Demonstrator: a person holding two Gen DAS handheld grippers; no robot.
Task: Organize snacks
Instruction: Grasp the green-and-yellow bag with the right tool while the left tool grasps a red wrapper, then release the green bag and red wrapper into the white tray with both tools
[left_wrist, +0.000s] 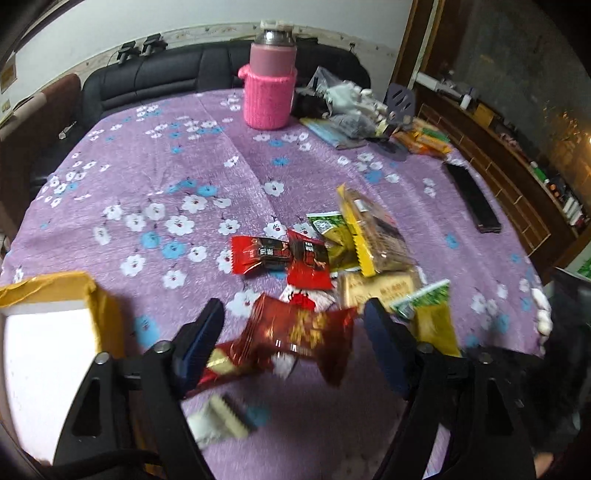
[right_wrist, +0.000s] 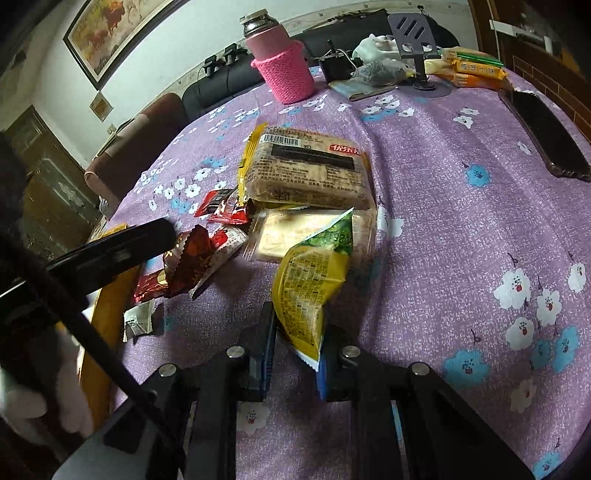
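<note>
Now the left gripper (left_wrist: 291, 325) is wide, and a blurry red candy (left_wrist: 295, 339) sits between its fingers; I cannot tell if they touch it. Beside it on the left is a yellow box (left_wrist: 74, 291). The right gripper (right_wrist: 295, 332) holds a yellow-green packet (right_wrist: 306, 284) by its bottom end. More snacks (right_wrist: 306, 173) lie in a pile on the purple table (right_wrist: 461, 229), well apart from a pink bottle (right_wrist: 284, 62).

"优乐" on the biscuit pack (right_wrist: 308, 171) label.
</note>
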